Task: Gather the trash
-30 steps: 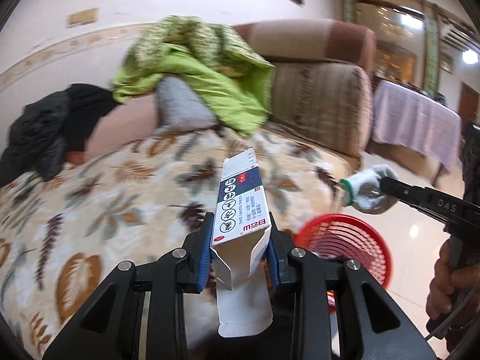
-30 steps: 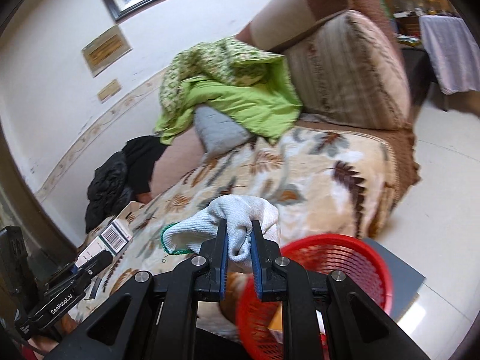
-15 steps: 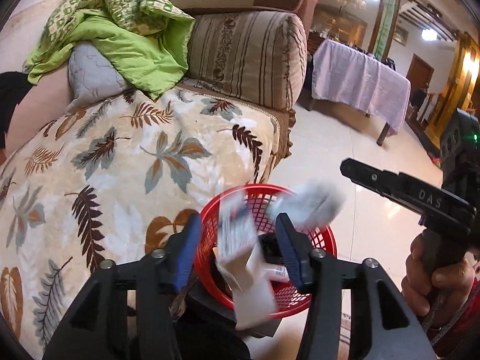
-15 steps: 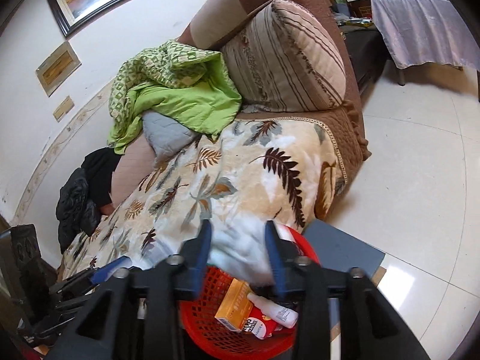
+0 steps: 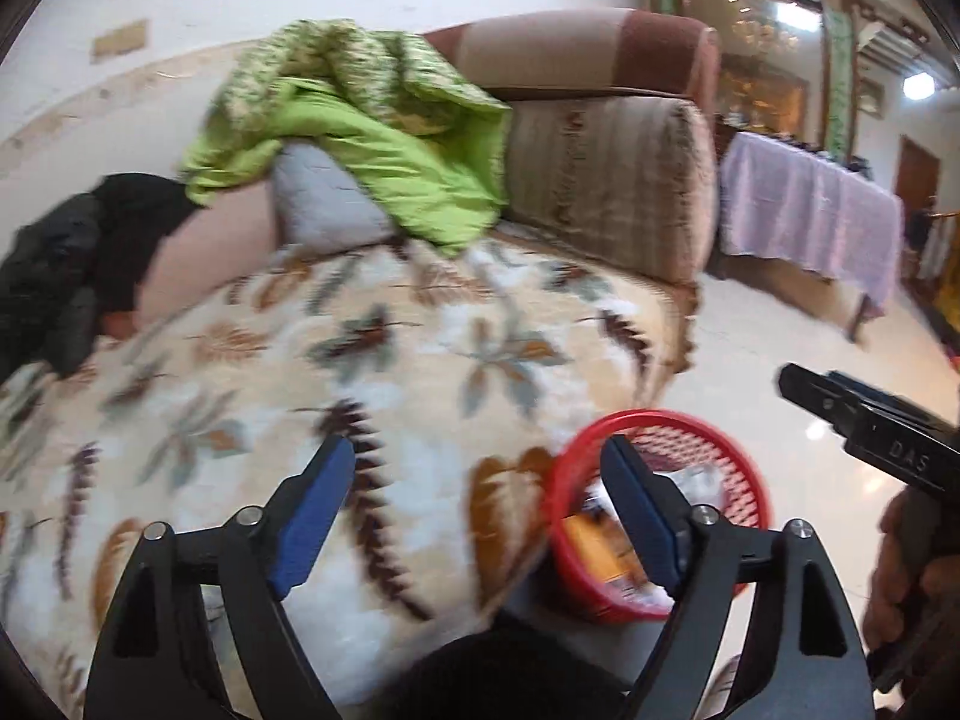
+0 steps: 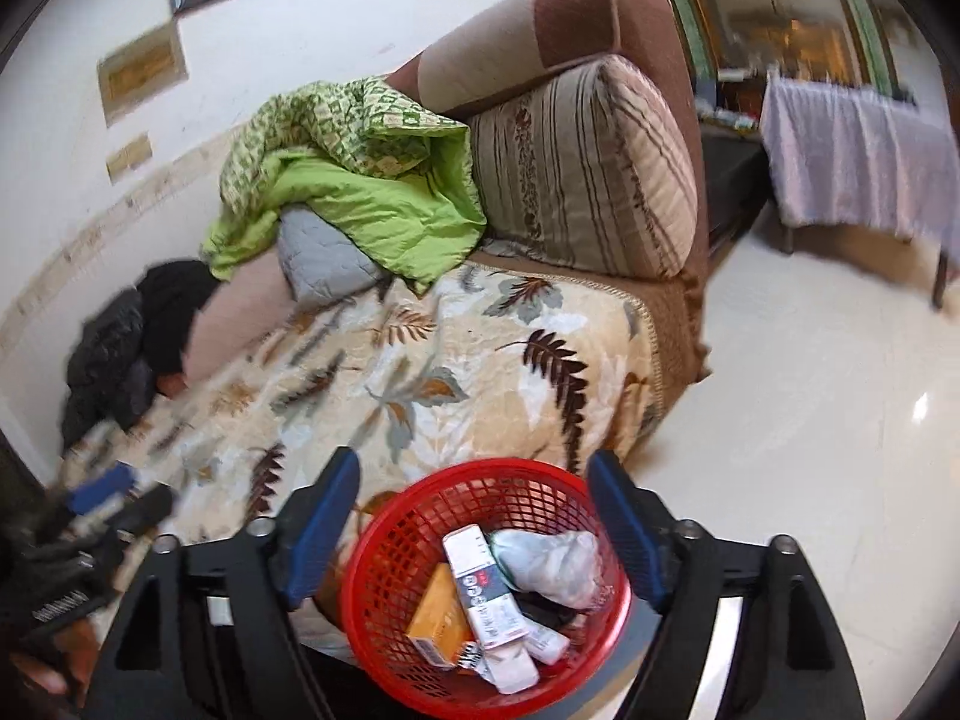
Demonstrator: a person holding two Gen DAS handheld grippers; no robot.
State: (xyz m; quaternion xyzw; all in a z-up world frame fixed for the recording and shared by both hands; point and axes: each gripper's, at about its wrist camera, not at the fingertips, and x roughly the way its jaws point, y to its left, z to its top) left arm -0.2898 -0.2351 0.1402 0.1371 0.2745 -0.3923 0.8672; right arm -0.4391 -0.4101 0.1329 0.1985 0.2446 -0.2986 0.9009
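While both jaws have just been spreading, the left claw [image 5: 474, 510] and right claw [image 6: 474, 516] are seen released and empty; the carton [image 6: 483, 588] and glove [image 6: 549, 558] are lodged in the red basket [image 6: 384, 576].

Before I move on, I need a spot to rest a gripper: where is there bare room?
The leaf-patterned blanket lies bare between the green quilt and the red basket. The tiled floor past the sofa's end is bare too. The basket is crowded: white box, orange box, glove.

Black two-finger left gripper [image 5: 474, 516], blue pads [image 5: 312, 510], silver screws, right gripper [image 6: 474, 531] alike
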